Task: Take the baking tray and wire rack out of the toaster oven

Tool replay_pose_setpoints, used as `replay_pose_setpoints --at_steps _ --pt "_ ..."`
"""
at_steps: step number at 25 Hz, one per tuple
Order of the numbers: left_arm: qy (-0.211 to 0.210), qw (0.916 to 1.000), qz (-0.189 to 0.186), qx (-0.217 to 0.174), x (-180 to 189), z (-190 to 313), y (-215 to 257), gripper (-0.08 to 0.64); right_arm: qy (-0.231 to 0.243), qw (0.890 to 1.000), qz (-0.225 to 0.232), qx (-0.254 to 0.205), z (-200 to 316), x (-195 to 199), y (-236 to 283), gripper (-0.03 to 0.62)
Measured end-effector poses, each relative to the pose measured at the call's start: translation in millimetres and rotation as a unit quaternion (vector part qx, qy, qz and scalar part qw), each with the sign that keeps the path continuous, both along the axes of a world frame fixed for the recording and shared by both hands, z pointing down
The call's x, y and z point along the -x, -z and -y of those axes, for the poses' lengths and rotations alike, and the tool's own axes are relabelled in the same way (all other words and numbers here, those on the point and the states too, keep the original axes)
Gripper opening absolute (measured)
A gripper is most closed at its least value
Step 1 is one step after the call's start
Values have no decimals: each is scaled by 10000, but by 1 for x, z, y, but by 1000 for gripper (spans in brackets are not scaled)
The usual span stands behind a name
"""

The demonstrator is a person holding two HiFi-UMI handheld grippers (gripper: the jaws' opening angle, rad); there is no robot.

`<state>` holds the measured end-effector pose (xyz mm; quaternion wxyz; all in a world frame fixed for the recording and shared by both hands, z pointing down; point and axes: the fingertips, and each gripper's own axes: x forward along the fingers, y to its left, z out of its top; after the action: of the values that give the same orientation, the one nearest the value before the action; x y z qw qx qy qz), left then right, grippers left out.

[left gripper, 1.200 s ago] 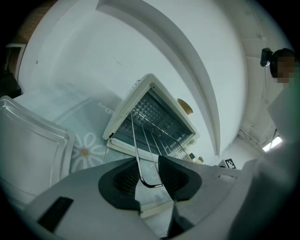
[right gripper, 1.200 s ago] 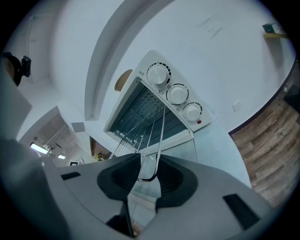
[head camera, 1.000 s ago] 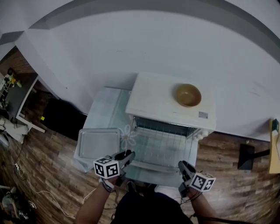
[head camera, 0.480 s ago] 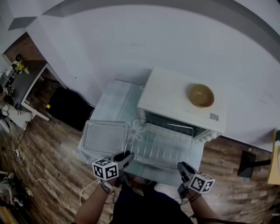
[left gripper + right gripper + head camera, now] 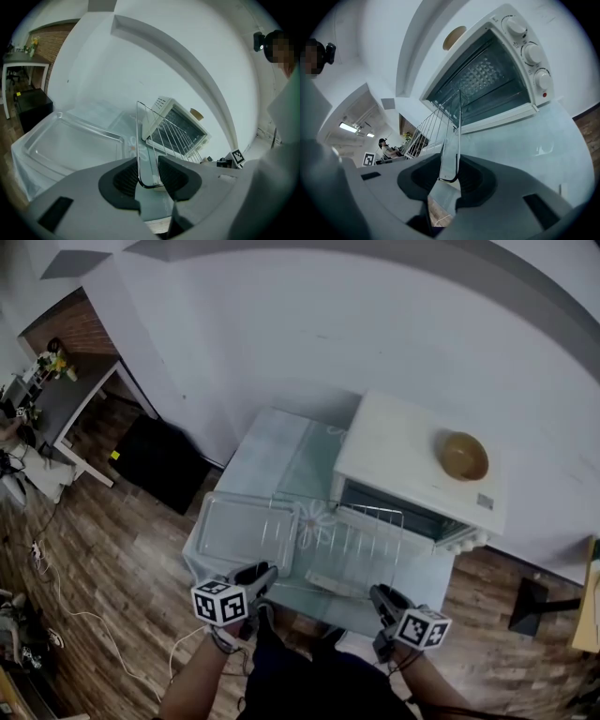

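Note:
The wire rack (image 5: 342,532) hangs level in front of the open white toaster oven (image 5: 422,465), wholly outside it, with its left end over the right rim of the baking tray (image 5: 239,529). The left gripper (image 5: 265,572) is shut on the rack's near left corner (image 5: 149,164). The right gripper (image 5: 379,594) is shut on the near right corner (image 5: 450,161). The clear baking tray (image 5: 65,143) lies flat on the table's left half. Through the bars I see the oven (image 5: 180,123), and its dark cavity (image 5: 487,79) holds nothing.
A wooden bowl (image 5: 465,456) sits on the oven's top. The pale glass table (image 5: 277,451) stands against a white wall. A black box (image 5: 164,460) and a desk (image 5: 70,404) stand on the wood floor to the left. Cables lie on the floor (image 5: 66,615).
Both grippers have carried the rack to the left, away from the oven's mouth. Its left end now reaches over the baking tray's edge. The tray has stayed put.

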<state>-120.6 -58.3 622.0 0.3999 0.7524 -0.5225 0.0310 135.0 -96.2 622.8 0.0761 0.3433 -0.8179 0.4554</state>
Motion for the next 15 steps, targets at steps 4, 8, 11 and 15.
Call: replay_pose_setpoints --at_steps 4,8,11,15 --pt "82 9998 175 88 37 -7 -9 123 -8 9993 -375 15 -4 33 -10 109" --pt "125 9993 281 197 78 -16 -14 124 -60 9986 -521 -12 -12 73 -10 110" --pt "141 9990 337 273 112 -22 -17 126 -52 9983 -572 -33 -17 108 -11 110" --pt "185 9982 420 378 156 -27 -24 127 -86 9974 -716 49 -23 149 -18 112"
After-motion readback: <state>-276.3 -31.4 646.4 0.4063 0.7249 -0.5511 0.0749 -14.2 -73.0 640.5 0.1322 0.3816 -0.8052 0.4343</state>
